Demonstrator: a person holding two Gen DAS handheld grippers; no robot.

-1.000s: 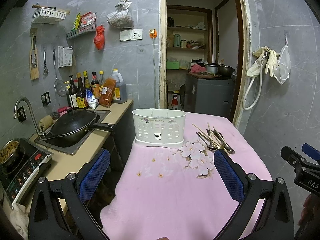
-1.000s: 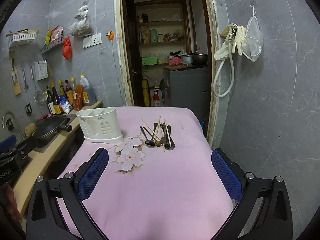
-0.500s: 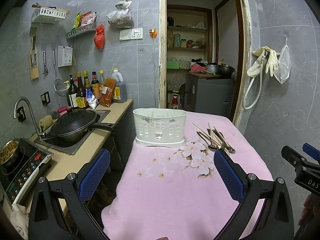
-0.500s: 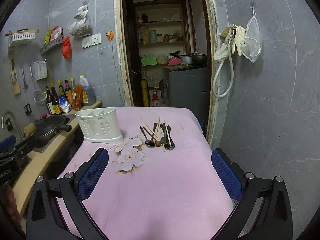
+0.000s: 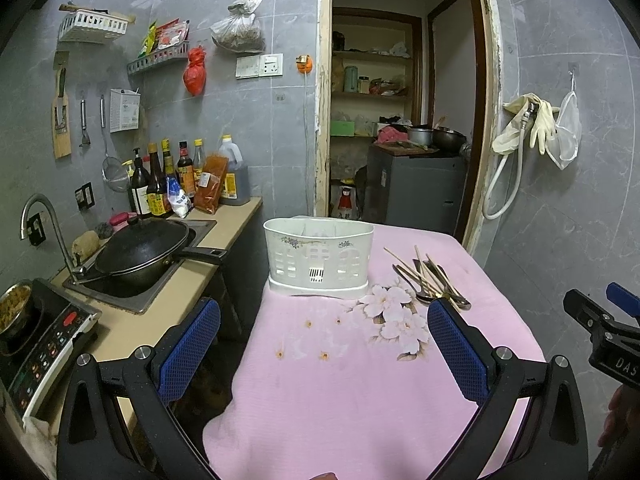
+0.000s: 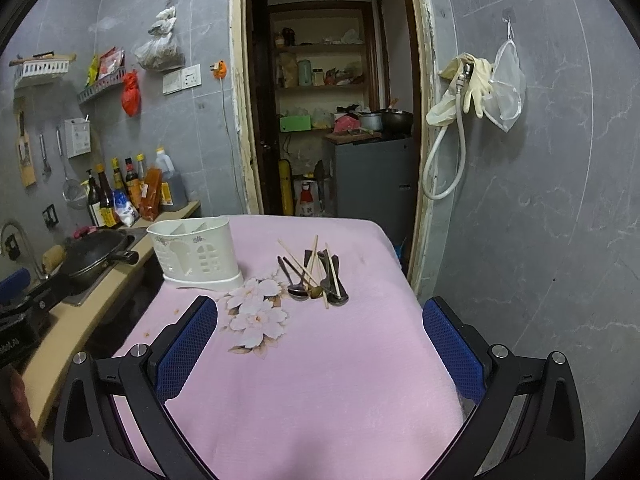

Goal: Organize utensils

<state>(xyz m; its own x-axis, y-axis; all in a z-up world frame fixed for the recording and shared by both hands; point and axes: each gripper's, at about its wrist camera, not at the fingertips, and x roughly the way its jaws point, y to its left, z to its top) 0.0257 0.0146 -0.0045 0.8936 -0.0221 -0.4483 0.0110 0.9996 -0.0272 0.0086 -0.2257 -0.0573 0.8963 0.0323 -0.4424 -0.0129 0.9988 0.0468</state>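
Nothing is sorted yet. The pink flowered cloth-covered bench (image 6: 320, 360) carries an empty-looking white slotted plastic caddy (image 6: 195, 254); beside it lies the loose pile of spoons and wooden chopsticks (image 6: 314, 274). Left tongs (image 5: 324, 354) and right tongs (image 6: 320, 350) gape apart, holding nothing.

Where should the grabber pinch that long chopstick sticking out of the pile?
Probably its far, free end. The chopstick lies flat on the pink cloth, and its near end is tangled among the spoons. The open right gripper could come from above, fingers closing across the thin stick.
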